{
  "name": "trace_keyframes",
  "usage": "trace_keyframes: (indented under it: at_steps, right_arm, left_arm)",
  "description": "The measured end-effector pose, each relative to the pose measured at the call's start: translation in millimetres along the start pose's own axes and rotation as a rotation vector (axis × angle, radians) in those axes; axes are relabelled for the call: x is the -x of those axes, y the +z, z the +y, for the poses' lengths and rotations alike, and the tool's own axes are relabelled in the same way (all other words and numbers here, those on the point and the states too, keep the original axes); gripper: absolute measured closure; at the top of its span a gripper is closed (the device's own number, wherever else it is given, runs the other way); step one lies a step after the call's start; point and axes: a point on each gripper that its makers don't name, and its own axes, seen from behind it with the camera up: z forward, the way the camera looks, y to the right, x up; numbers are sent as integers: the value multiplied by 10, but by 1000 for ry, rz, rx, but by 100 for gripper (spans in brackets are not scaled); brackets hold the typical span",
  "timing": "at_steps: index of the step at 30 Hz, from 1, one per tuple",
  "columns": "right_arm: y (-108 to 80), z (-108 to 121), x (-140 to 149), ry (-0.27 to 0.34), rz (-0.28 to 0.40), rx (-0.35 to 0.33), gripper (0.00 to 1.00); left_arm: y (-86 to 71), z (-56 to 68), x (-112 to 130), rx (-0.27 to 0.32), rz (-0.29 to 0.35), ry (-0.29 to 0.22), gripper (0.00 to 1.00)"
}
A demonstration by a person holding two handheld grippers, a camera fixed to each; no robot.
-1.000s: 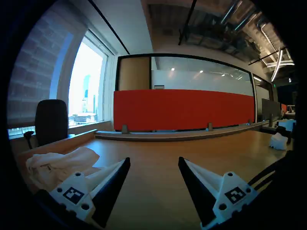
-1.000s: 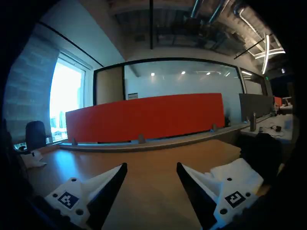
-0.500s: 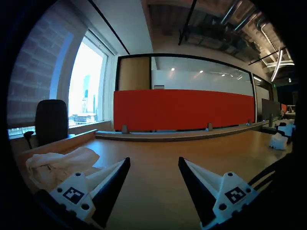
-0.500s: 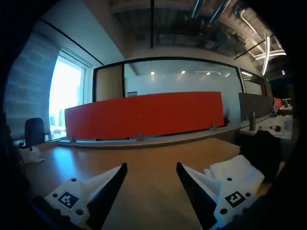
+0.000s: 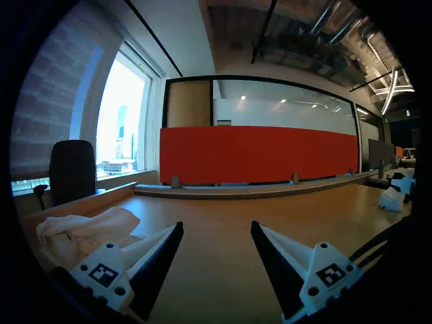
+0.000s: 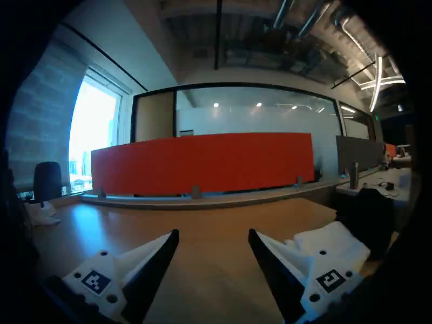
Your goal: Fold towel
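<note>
A crumpled cream towel (image 5: 86,229) lies on the wooden table (image 5: 227,216) at the left of the left gripper view, just beyond my left finger. My left gripper (image 5: 216,229) hovers low over the table, open, with nothing between its fingers. In the right gripper view a white folded towel (image 6: 332,243) rests on the table at the right, behind my right finger. My right gripper (image 6: 213,237) is open and holds nothing. The cream towel (image 6: 40,213) appears small at the far left of that view. The white towel (image 5: 391,198) shows far right in the left gripper view.
A red divider panel (image 5: 256,154) runs along the table's far edge. A black office chair (image 5: 70,170) stands at the left by the window (image 5: 121,127). A dark chair back (image 6: 370,216) is at the right, and a bottle (image 6: 352,175) stands on a neighbouring desk.
The right gripper view has tilted and turned slightly, so the red panel now looks level. The left gripper has stayed still. Both grippers remain open.
</note>
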Motion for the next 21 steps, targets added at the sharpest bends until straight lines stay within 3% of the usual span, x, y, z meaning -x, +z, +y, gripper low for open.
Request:
trace_keyframes:
  at_steps: [12,21]
  right_arm:
    - [-14,-30,24,-54,-1,2,1]
    - [-9,-41,27,-57,-3,3,1]
  left_arm:
    - [-3,0,0,0,0,0,7]
    - [0,-1,-1,0,0,0,7]
